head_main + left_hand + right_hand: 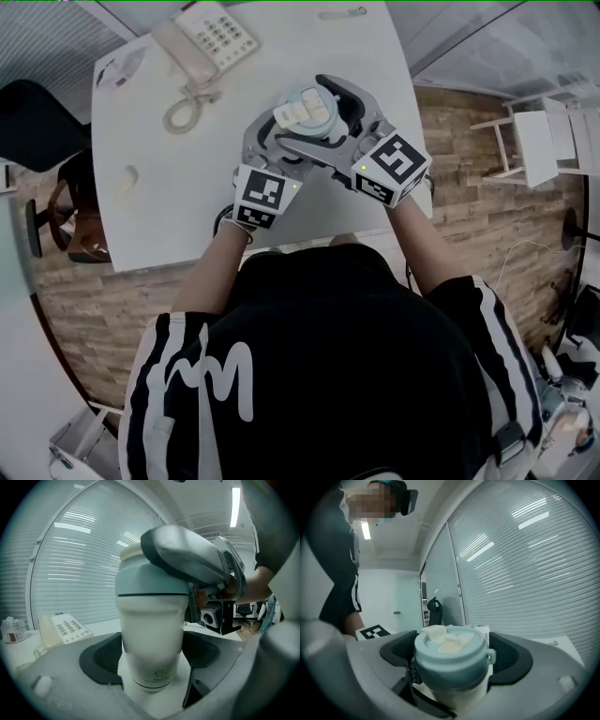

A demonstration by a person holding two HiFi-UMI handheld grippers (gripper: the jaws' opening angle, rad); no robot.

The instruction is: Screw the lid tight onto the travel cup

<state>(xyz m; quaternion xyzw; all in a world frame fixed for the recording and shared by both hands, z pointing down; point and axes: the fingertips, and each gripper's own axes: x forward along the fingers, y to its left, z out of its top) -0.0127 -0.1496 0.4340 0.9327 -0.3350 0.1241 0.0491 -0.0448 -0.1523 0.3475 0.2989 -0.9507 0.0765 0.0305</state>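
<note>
Left gripper (151,660) jaws squeeze the white plastic travel cup (150,620), right gripper (454,657) jaws hold its pale-blue round lid (440,668), probably needing a tightening twist next.

No word or number could be read. Low on the white travel cup (150,620), between the fingers (101,660) of the left gripper (151,660), sat a small grey logo (161,674) with lettering too fine to read. Left of those fingers, the telephone (61,629) showed keys with blurred figures. Behind both sets of fingers, the cubes bore black-and-white square markers (261,195) (392,169), patterns rather than letters. The person's black shirt (356,356) carried a large white scrawl (220,370), perhaps letters; which, I could not tell.
</note>
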